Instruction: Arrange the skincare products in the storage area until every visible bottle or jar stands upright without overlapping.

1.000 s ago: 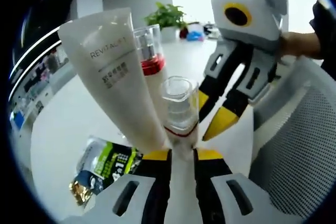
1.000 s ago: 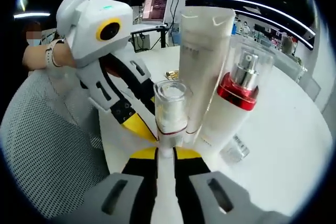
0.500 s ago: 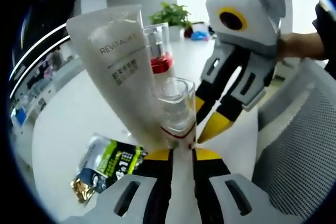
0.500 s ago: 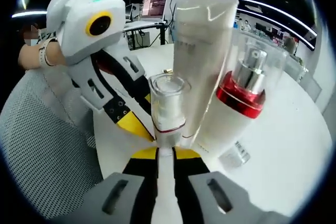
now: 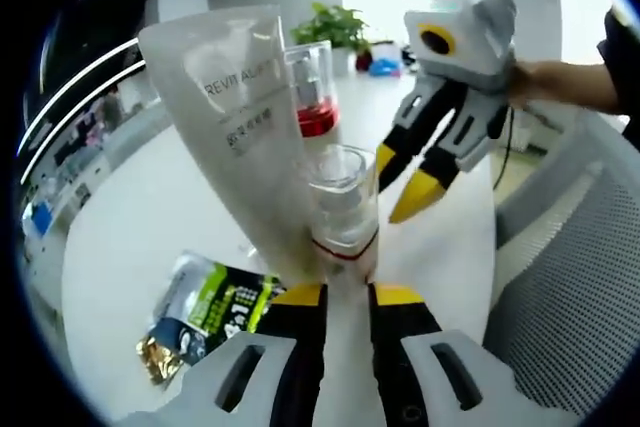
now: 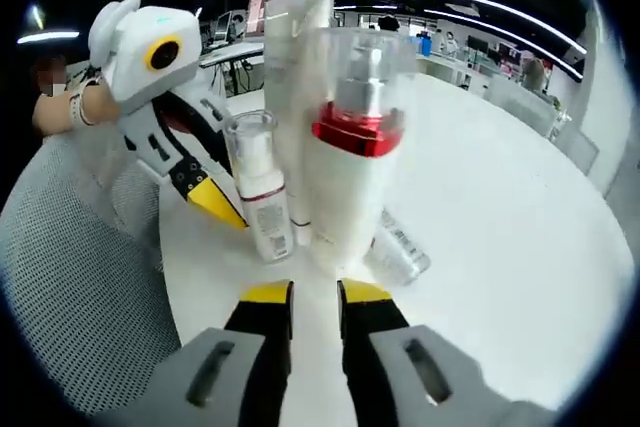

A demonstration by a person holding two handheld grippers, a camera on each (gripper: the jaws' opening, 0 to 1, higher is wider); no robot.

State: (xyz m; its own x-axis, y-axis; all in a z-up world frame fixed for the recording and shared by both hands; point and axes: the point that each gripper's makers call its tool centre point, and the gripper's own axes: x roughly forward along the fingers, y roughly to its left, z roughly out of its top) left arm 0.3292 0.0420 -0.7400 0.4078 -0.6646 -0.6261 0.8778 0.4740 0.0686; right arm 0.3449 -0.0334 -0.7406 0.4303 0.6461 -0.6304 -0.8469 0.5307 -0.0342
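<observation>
Left gripper view, reading left to right: a green and gold sachet [image 5: 205, 315] lies flat on the white tabletop [image 5: 130, 237] at near left. Right of it, a tall white tube [image 5: 240, 117] stands on its cap, leaning slightly, with a red-collared pump bottle [image 5: 312, 97] upright just behind it. Touching the tube's base is a small clear-capped bottle [image 5: 343, 212], upright just beyond the tips of the left gripper [image 5: 346, 295]; its jaws stand a little apart with nothing seen between them, so it appears open. Farther right hangs the right gripper [image 5: 408, 187], held by a person's hand [image 5: 560, 82], its yellow tips close together and holding nothing. A grey mesh surface [image 5: 570, 277] fills the right side.

Right gripper view, left to right: the left gripper [image 6: 215, 202] points at the small bottle [image 6: 256, 187], then the tube [image 6: 290, 57], then the pump bottle [image 6: 350, 157], all three upright and tightly clustered. A clear item [image 6: 400, 252] lies on its side just right of the pump bottle.

Judging by this, three products already stand; the lying clear item, if it is a bottle, and perhaps some spacing, remain.
</observation>
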